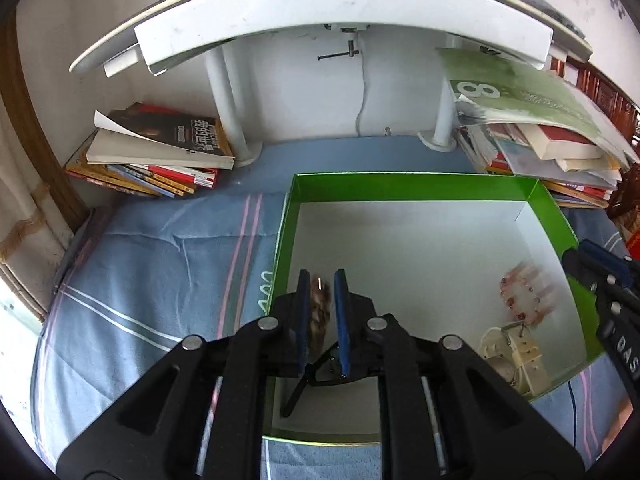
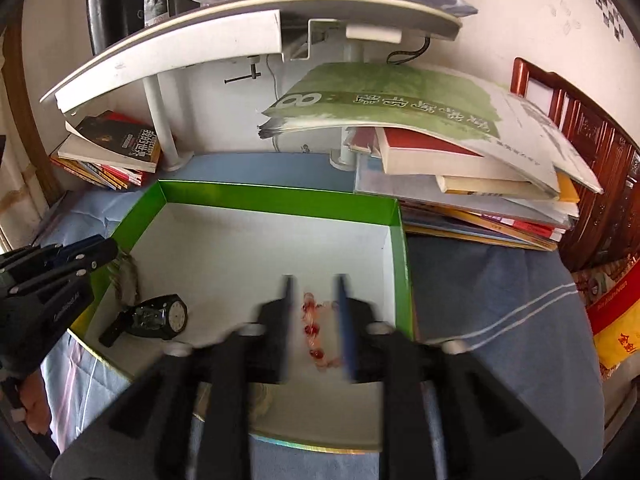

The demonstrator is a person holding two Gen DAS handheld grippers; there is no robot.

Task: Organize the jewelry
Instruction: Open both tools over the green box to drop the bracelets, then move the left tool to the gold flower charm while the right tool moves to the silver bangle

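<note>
Dropping each piece cleanly into the green-walled box [image 1: 412,188] looks like the step in hand, and doing it well means letting the jaws part fully over the white floor before either tool lifts away, so no strand snags on a pad. The left hand-held gripper [image 1: 322,312] stands only slightly apart, with a brownish braided bracelet [image 1: 319,312] blurred between its blue pads; whether the pads still press on it I cannot tell. The right hand-held gripper [image 2: 313,320] is open wider, and a bracelet of pale pink and red beads [image 2: 316,332] lies or falls between its fingers without visibly touching them. That beaded piece is glossy and loose-jointed, so it should pool where it lands; the braided one is soft, fibrous and more likely to cling. A black wristwatch [image 2: 160,318] with a round dial lies in the near left corner of the box, and a cream-coloured watch [image 1: 510,354] sits towards the right wall. The box is smooth card, resting on a surface covered with creased blue cloth [image 1: 160,248].
</note>
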